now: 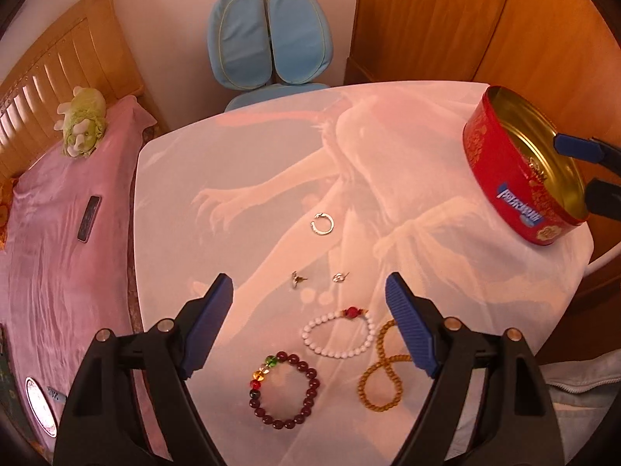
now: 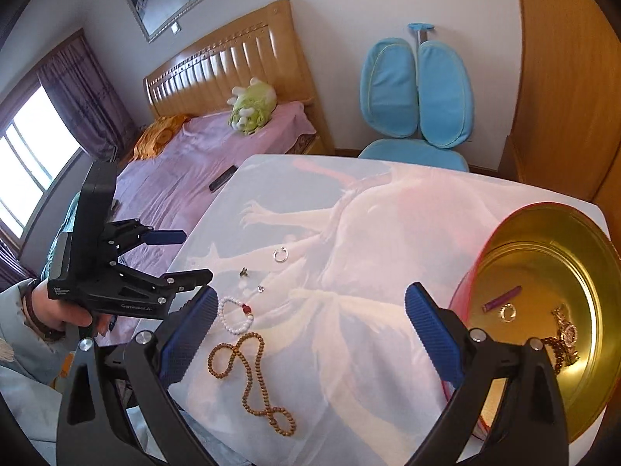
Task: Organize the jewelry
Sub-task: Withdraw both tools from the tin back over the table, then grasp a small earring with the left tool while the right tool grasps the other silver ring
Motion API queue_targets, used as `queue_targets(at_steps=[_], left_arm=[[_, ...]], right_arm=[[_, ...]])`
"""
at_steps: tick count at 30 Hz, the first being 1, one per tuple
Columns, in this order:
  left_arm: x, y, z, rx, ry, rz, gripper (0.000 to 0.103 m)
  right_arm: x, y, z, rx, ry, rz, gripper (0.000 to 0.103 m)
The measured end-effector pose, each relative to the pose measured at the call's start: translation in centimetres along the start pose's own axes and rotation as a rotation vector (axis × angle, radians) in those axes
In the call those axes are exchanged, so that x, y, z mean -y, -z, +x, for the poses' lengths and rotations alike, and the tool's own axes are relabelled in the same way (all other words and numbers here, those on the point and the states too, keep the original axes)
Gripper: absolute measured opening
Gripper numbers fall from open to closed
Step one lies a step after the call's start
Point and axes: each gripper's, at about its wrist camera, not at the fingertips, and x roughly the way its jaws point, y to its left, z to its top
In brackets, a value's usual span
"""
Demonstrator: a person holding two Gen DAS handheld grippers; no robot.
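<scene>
On the white printed tablecloth (image 1: 252, 178) lie a dark red bead bracelet (image 1: 285, 390), a white bead bracelet (image 1: 338, 334), a brown bead necklace (image 1: 382, 372), a silver ring (image 1: 322, 223) and two small earrings (image 1: 298, 279) (image 1: 340, 277). My left gripper (image 1: 310, 322) is open and empty above the bracelets. A red tin (image 1: 516, 178) stands at the right; in the right wrist view its gold inside (image 2: 543, 272) holds a watch (image 2: 566, 334), a ring (image 2: 507, 312) and a purple stick (image 2: 500, 299). My right gripper (image 2: 310, 334) is open and empty beside the tin.
A blue chair (image 1: 271, 42) stands behind the table. A bed with a pink cover (image 1: 58, 233), a phone (image 1: 89, 218) and a green plush toy (image 1: 82, 122) is on the left. A wooden wardrobe (image 1: 465, 19) is at the right.
</scene>
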Motion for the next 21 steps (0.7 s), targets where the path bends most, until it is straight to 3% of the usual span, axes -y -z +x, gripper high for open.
queue_targets(at_steps=[6,12,21], left_arm=[[-1.5,1.3,3.6,-0.012,0.013,0.038,0.079],[-2.8,1.6,6.6,-0.007,0.033,0.054,0.079],[-2.8,1.9,7.8,0.030,0.055,0.132,0.079]], right_arm=[[-2.3,0.0,6.3,-0.129,0.004,-0.047,0.098],[-3.2,-0.9,12.9,-0.214,0.063,-0.058,0.098],[-4.6,-1.8,18.8,-0.249,0.112,-0.116,0.098]])
